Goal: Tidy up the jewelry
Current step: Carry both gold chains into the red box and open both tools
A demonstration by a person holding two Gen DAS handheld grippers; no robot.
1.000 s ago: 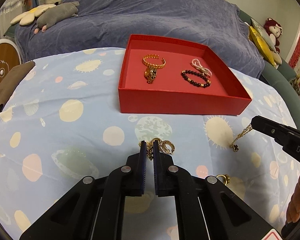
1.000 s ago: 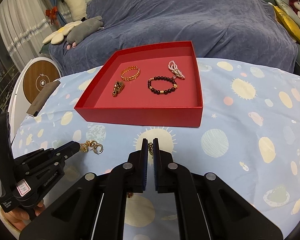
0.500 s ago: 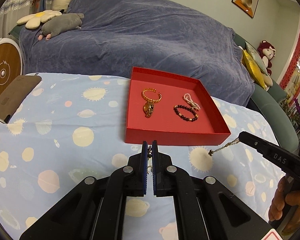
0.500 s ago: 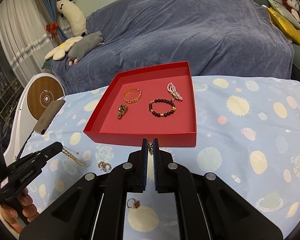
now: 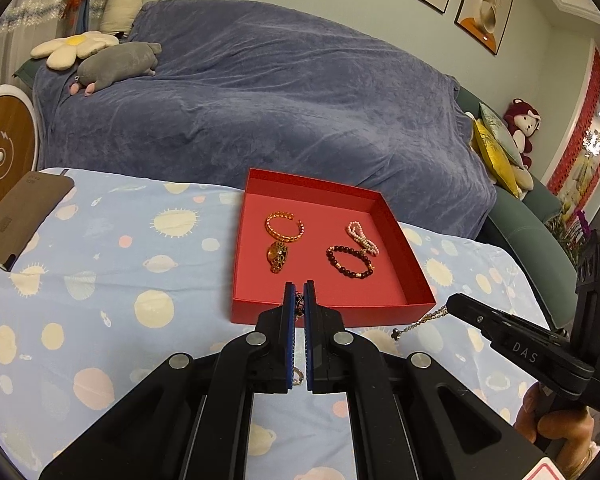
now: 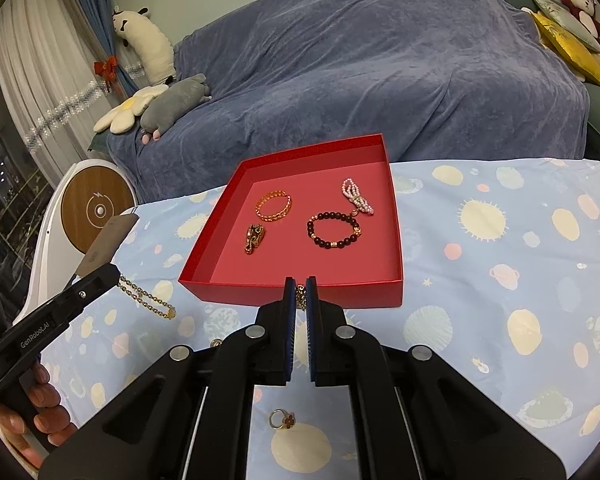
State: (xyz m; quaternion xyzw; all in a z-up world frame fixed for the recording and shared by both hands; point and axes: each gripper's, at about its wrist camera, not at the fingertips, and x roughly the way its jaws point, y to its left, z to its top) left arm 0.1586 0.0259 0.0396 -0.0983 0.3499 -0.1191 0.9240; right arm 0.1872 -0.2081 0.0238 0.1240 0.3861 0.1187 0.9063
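A red tray (image 5: 332,314) (image 6: 300,298) on the table holds a gold bangle (image 5: 285,227), a gold pendant piece (image 5: 277,258), a dark bead bracelet (image 5: 350,262) and a pearl strand (image 5: 363,236). My left gripper (image 5: 299,294) is shut on a gold chain bracelet (image 6: 146,298) that hangs from its tip, held above the table in front of the tray. My right gripper (image 6: 300,292) is shut on a thin gold chain with a small clover charm (image 5: 418,324), also in the air near the tray's front right corner.
A gold ring with a flower (image 6: 281,420) and a small ring clasp (image 5: 298,376) lie on the blue patterned cloth (image 6: 500,280). A brown notebook (image 5: 18,216) sits at the table's left edge. A blue-covered sofa (image 5: 260,100) stands behind the table.
Both grippers have risen from the cloth, each lifting its chain off the table and moving toward the tray's front edge. A ring clasp stayed on the cloth.
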